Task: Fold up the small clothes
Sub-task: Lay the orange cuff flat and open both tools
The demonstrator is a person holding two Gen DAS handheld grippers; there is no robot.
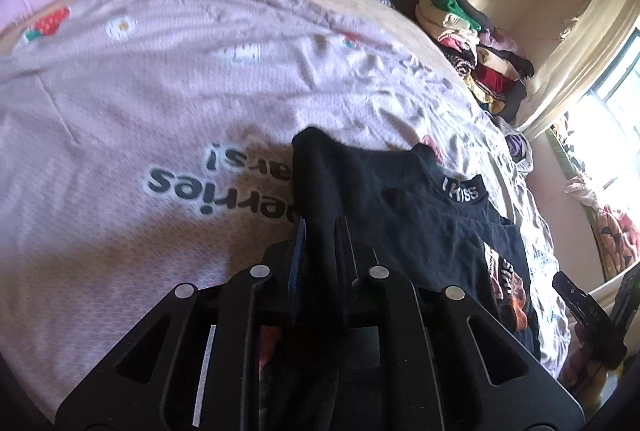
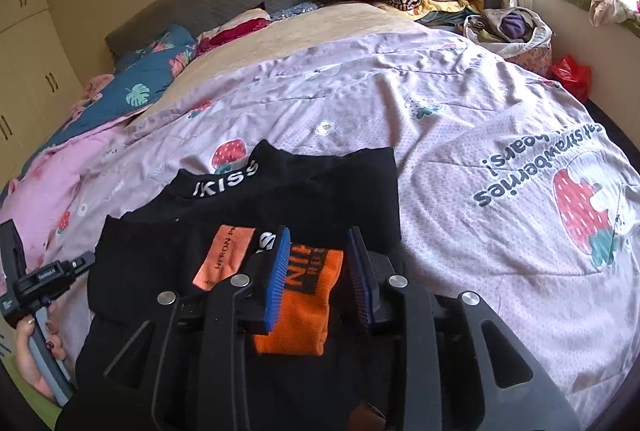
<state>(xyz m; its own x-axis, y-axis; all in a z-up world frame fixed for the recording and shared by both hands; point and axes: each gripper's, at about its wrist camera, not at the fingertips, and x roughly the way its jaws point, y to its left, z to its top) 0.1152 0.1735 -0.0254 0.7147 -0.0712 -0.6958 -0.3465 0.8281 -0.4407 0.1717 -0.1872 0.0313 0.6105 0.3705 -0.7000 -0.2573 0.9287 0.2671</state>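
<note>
Across the strawberry-print quilt [image 2: 460, 119] lay the black T-shirt [image 2: 320, 187], limp and light, best pinched at a folded edge; left gripper [image 1: 320, 231] clamped its cloth, right gripper [image 2: 320, 259] stood released.

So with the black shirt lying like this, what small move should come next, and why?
Probably open the left hand-held gripper and draw it back: black fabric of the shirt runs between its nearly shut fingers, while the right hand-held gripper stands open over the orange print, pads clear. The shirt already lies flat on the bedspread.
</note>
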